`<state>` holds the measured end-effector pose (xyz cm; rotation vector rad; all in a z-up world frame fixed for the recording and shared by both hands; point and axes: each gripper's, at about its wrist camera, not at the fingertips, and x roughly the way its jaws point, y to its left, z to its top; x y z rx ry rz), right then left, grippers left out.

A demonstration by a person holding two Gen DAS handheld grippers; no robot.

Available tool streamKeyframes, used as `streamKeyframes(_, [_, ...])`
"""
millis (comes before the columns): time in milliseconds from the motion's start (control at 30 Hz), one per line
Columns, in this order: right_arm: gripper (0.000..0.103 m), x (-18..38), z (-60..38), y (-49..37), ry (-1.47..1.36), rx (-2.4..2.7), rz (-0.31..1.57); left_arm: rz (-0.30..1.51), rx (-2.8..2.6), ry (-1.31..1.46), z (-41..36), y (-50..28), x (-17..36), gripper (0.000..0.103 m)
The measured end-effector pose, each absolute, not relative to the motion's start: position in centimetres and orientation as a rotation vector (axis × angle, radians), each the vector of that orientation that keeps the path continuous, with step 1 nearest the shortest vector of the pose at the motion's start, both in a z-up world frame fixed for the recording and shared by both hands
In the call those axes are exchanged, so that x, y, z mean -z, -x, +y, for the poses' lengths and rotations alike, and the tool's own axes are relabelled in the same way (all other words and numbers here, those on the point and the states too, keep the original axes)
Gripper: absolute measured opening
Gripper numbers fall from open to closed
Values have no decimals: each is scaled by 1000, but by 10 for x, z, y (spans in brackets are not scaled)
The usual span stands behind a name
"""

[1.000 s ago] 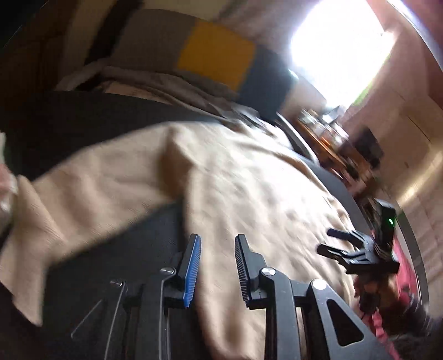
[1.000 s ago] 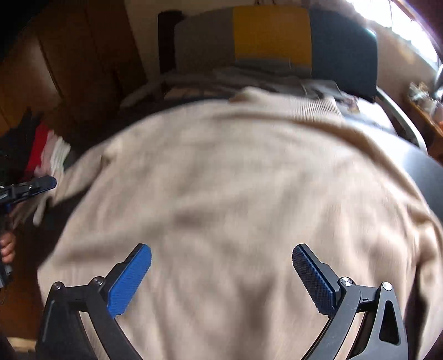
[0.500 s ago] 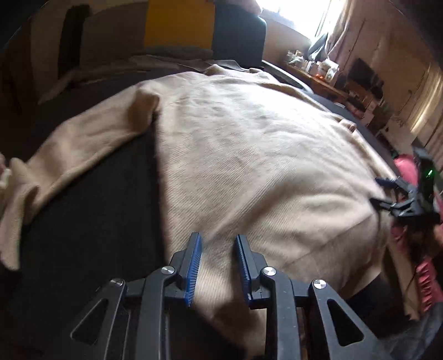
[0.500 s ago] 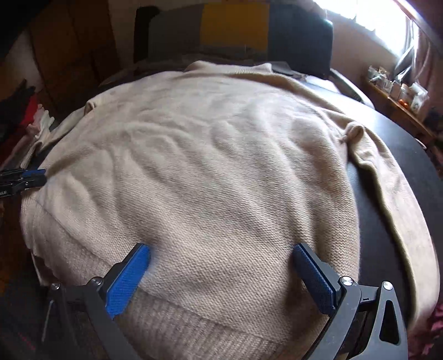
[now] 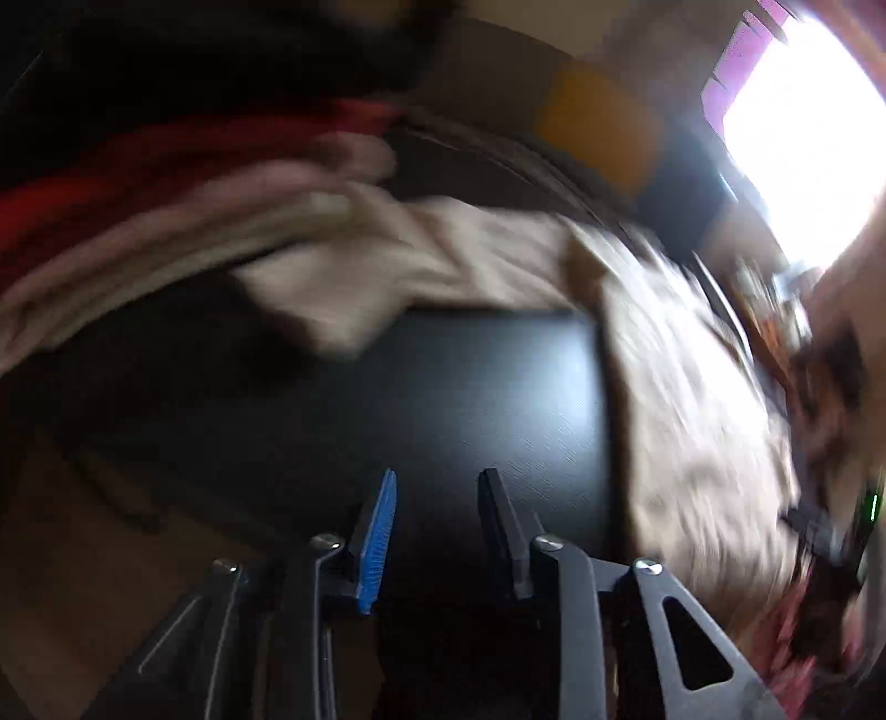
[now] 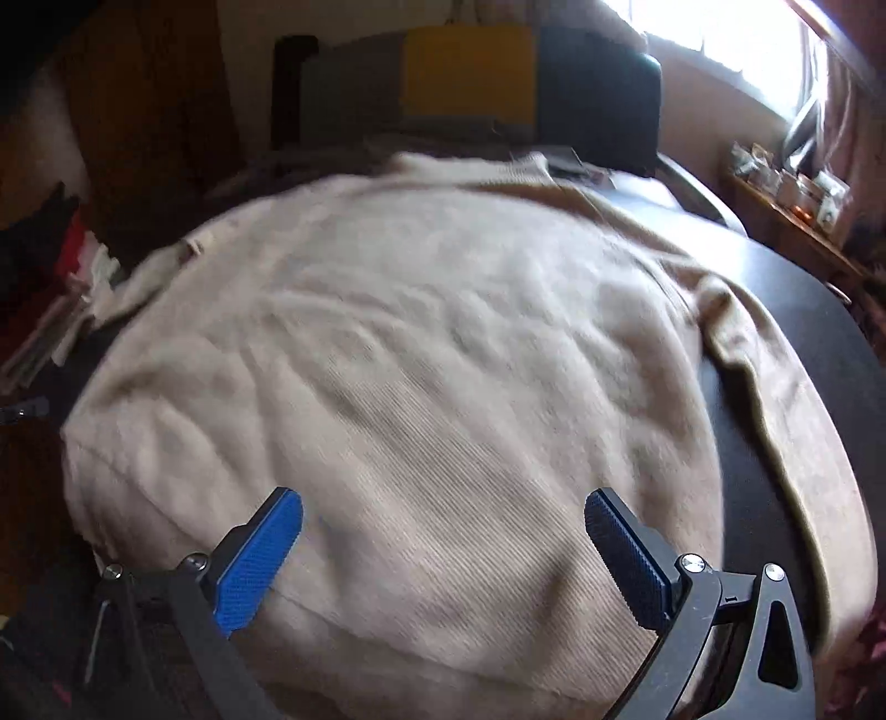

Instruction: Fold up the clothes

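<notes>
A beige knitted sweater lies spread flat on a black table, collar at the far side and hem nearest me. My right gripper hovers open and wide over the hem, with nothing pinched. The right sleeve trails down the table's right side. The left wrist view is badly blurred. In it my left gripper hangs over bare black table, its jaws opening with nothing between them. The left sleeve lies ahead of it, and the sweater's body is to its right.
A chair back in grey, yellow and dark blue stands behind the table. A pile of red and white clothes sits at the left. A cluttered shelf runs along the right wall under a bright window.
My left gripper has swung left, off the sweater's hem and over bare table near the left sleeve, and its jaws have widened. The right gripper has drifted only slightly and stays open.
</notes>
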<state>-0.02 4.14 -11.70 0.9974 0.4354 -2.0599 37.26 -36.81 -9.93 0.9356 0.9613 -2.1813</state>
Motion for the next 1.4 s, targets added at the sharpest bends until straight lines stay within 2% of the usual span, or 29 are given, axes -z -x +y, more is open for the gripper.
streamKeyframes(100, [103, 113, 8, 1, -946, 2031, 474, 1074, 2094, -861, -407, -389, 102, 43])
streamKeyframes(267, [103, 125, -42, 12, -946, 1986, 484, 1028, 2075, -841, -442, -370, 97, 47])
streamKeyframes(367, [103, 135, -62, 19, -961, 1968, 493, 993, 2089, -857, -450, -348, 94, 56])
streamKeyframes(500, [103, 145, -74, 29, -972, 1963, 478, 866, 2101, -900, -450, -314, 89, 57])
streamKeyframes(667, [103, 148, -74, 35, -958, 1951, 416, 530, 2106, -1019, -434, -256, 84, 60])
streamKeyframes(867, [103, 146, -67, 35, -945, 1941, 359, 532, 1949, -1170, -451, -225, 109, 67])
streamKeyframes(900, [103, 146, -66, 36, -945, 1937, 342, 547, 1918, -1180, -455, -224, 113, 75])
streamKeyframes(967, [103, 145, -63, 38, -945, 1929, 307, 593, 1898, -1136, -459, -229, 114, 84])
streamKeyframes(1033, [103, 145, -59, 40, -945, 1920, 269, 623, 1887, -1101, -461, -231, 114, 79])
streamKeyframes(1067, [103, 145, -57, 41, -945, 1915, 253, 604, 1899, -1100, -458, -228, 110, 56])
streamKeyframes(1100, [103, 145, -56, 41, -945, 1912, 241, 585, 1911, -1100, -456, -225, 106, 16])
streamKeyframes(1267, [103, 145, -58, 43, -945, 1911, 239, 576, 1970, -973, -456, -215, 72, 14])
streamKeyframes(1400, [103, 145, -61, 42, -942, 1920, 261, 527, 2051, -856, -460, -203, 25, 14])
